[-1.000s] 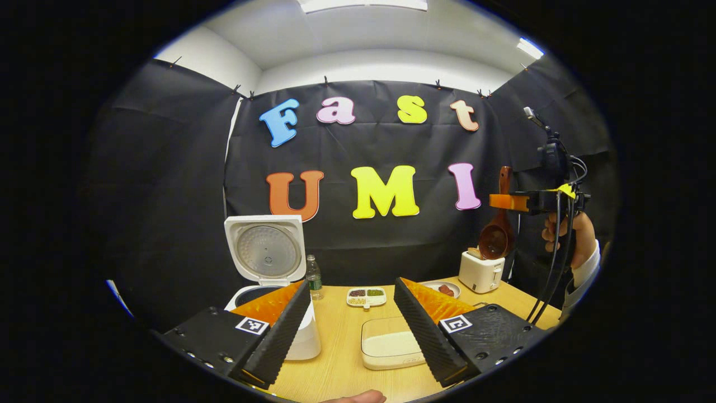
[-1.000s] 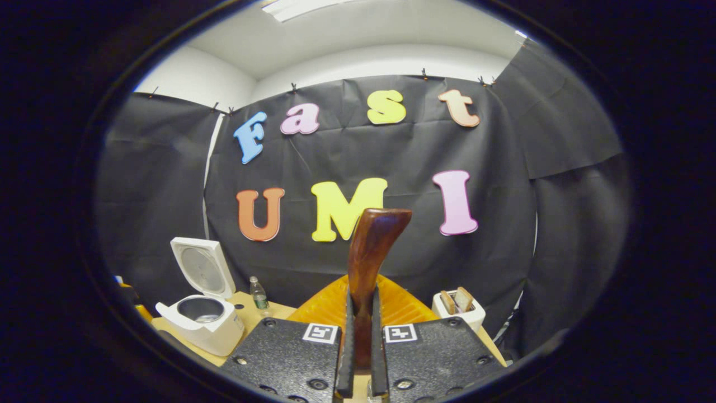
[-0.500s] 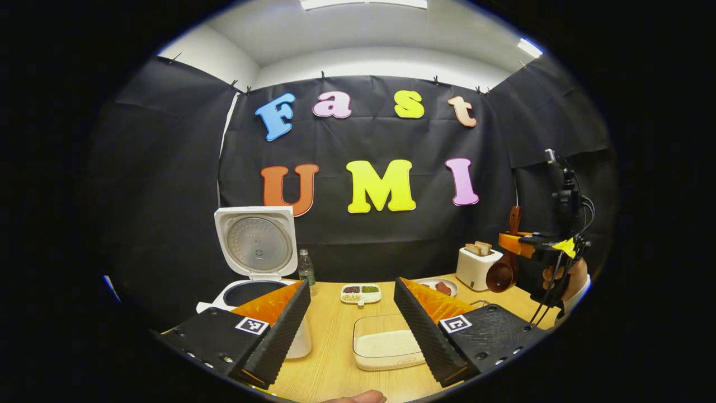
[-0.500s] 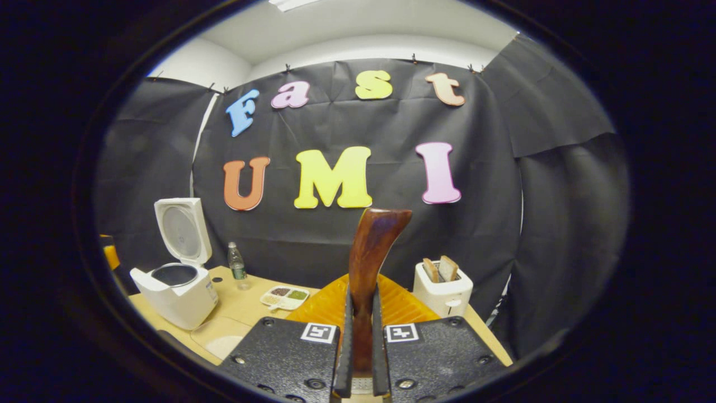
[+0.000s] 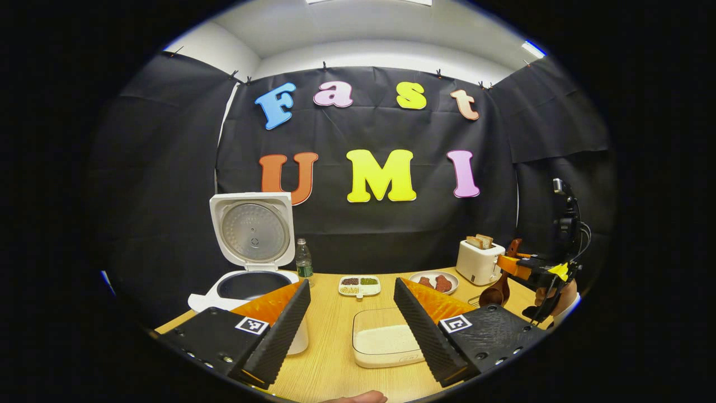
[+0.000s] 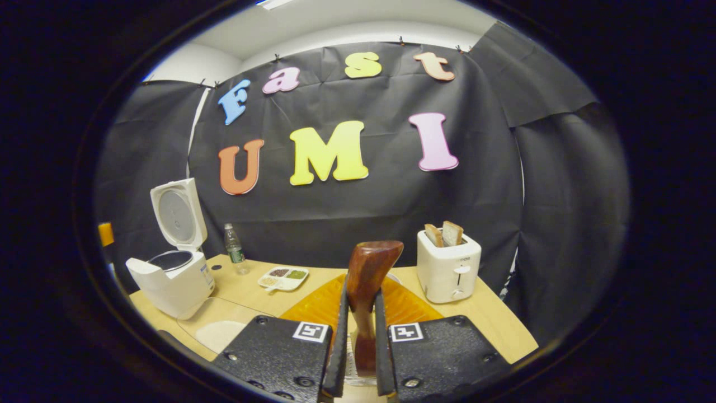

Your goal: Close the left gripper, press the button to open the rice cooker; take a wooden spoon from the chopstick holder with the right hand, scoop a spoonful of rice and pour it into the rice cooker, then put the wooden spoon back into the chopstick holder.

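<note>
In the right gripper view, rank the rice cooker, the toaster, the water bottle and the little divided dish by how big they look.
1. Rice cooker, lid up, largest.
2. Toaster, clearly smaller, though it sits nearer the camera.
3 and 4. Water bottle and divided dish: too alike to rank, one tall and narrow, one low and wide.

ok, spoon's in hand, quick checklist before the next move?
1. Right gripper clamped on the wooden spoon: ok.
2. Rice cooker lid up: ok.
3. Left gripper open, clear of the spoon: ok.
4. Rice dish on the table, nothing over it: ok.
5. Rice in the spoon's bowl: cannot tell.
6. Rice already in the cooker: cannot tell.
</note>
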The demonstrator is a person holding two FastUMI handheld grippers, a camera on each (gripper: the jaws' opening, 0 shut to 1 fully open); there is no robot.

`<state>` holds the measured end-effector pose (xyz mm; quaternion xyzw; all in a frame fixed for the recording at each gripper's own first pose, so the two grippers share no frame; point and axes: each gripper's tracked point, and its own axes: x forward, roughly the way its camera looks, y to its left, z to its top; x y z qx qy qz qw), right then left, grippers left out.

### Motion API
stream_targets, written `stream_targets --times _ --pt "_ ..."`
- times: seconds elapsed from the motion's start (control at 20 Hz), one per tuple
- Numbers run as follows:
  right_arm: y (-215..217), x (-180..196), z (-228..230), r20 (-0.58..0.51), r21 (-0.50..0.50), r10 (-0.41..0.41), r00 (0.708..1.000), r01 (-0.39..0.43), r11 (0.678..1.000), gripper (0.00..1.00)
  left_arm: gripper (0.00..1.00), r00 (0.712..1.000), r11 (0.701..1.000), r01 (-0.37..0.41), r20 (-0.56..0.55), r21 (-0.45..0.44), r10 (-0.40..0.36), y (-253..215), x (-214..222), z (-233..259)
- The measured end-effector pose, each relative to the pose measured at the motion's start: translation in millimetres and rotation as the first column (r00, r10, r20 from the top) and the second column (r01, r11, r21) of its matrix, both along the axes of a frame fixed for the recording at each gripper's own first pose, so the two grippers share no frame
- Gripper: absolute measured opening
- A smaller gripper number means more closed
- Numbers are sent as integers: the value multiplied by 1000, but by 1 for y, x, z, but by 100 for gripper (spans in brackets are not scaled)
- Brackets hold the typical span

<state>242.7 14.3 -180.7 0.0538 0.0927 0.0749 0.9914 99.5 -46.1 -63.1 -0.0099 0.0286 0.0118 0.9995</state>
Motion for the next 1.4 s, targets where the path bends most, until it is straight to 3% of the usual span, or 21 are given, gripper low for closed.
stream_targets --times 0.1,0.25,0.3,0.35,0.45,0.5,0.55,0.7,1.0,1.4 --pt "-6 2 -2 -1 -22 -20 1000 20 1000 30 95 1000 1000 -1 4 2 1 1 2 2" --pt "-17 6 14 49 -69 -65 997 68 995 64 95 1000 1000 -6 9 -1 6 5 5 3" --pt "-20 3 20 67 -89 -80 994 86 992 70 95 1000 1000 -5 9 -5 5 6 7 2" --pt "-19 -1 24 79 -103 -86 993 94 990 87 95 1000 1000 -9 7 -8 9 9 8 1" --pt "-11 -10 34 96 -101 -81 992 90 991 95 95 1000 1000 -21 -2 -4 21 16 11 1" --pt "-9 -13 38 99 -97 -80 992 89 991 94 95 1000 1000 -27 1 3 27 20 13 3" --pt "-7 -17 42 101 -100 -77 992 88 991 100 96 999 999 -33 5 11 32 25 15 4" --pt "7 -36 56 101 -102 -43 994 54 993 100 95 1000 1000 -25 -7 1 25 37 22 13" --pt "29 -75 81 134 -91 17 991 -5 996 100 95 998 996 -59 1 71 59 85 38 43" --pt "27 -104 93 157 -20 -5 988 8 1000 100 95 991 992 -108 91 58 102 145 68 119"
